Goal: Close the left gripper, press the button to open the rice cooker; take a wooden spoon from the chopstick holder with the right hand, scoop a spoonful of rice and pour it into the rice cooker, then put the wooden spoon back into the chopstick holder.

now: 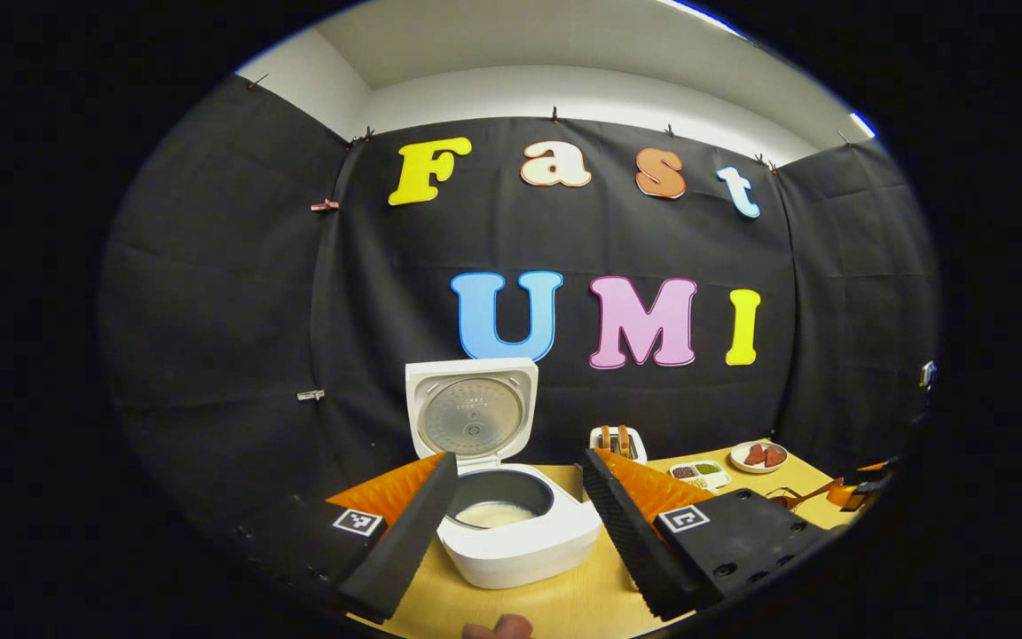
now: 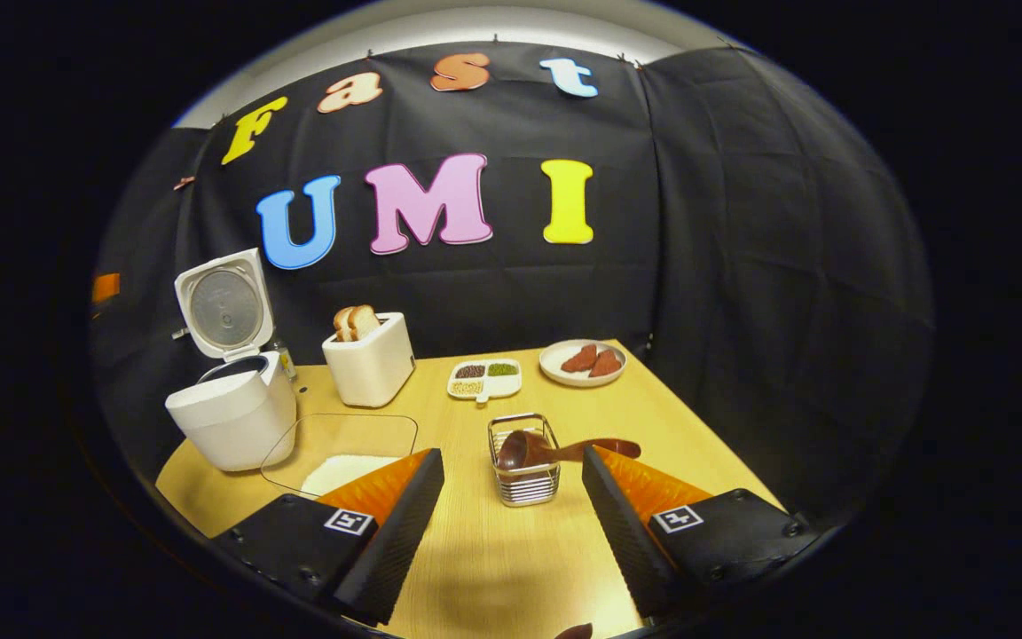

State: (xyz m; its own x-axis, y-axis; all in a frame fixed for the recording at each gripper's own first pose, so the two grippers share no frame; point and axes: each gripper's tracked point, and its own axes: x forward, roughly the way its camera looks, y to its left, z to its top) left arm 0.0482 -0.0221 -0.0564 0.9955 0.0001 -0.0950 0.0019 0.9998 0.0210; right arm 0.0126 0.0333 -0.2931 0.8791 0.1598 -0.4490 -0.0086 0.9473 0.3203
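Wooden spoon (image 2: pixel 555 451), centre frame, lying across the wire chopstick holder (image 2: pixel 525 475) on the surface, bowl inside: light, stiff, likely best pinched mid-handle; rice cooker (image 1: pixel 511 524) open; both grippers' jaws released, empty.

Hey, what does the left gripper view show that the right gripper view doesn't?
Left gripper view: the inside of the rice cooker's pot, with a pale layer at the bottom, between the left gripper's open jaws.
Right gripper view: the wooden spoon lying across the wire chopstick holder, and the clear tray of rice, beyond the open right gripper.
Both: the open rice cooker, toaster, divided dish, plate.
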